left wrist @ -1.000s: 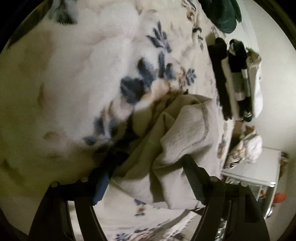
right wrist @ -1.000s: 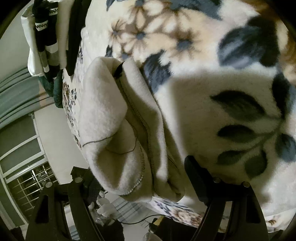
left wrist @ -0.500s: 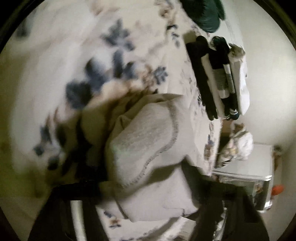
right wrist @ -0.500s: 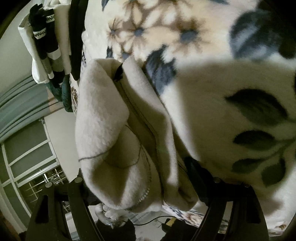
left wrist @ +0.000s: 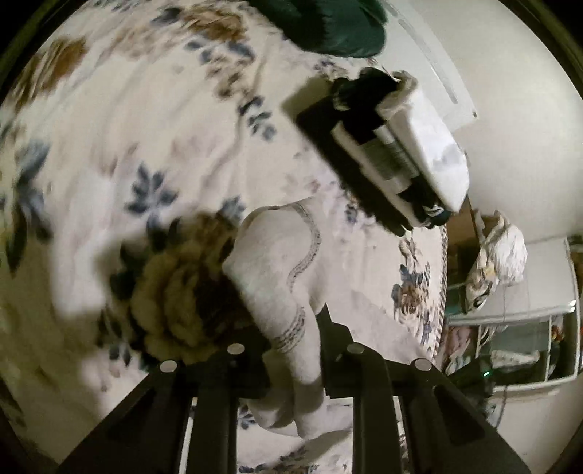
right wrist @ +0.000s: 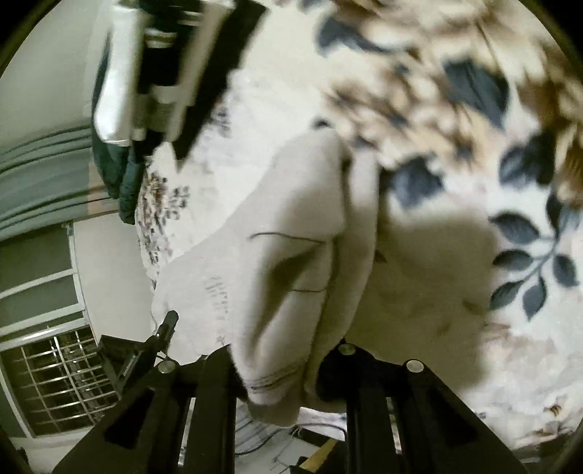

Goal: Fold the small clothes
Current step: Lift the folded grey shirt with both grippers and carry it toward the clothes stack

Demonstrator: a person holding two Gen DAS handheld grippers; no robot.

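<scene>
While the cream garment (left wrist: 277, 277) hangs bunched between them above the flowered blanket (left wrist: 145, 127), both grippers have just been closing and now pinch it; the left gripper (left wrist: 291, 350) has its jaws drawn in on a fold of the cloth beside a dark stitched seam, and the right gripper (right wrist: 280, 368) is clamped on another part of the cloth, near a hem with faint stripes. Holding it at two places looks meant to let the garment be raised clear of the bed and shaken or stretched flat, since it is crumpled and doubled over on itself and could not be folded neatly as it lies; which part of the garment each gripper has is hard to say, as both views are blurred and the cloth fills the space at the jaws. Farther up the bed a stack of folded clothes (left wrist: 393, 146), dark and white, sits near the edge, well apart from the garment, probably the place for finished pieces; a dark green item (left wrist: 328, 25) lies beyond it. The folding of this piece seems barely begun; the grips want to hold firm while the cloth is spread.
</scene>
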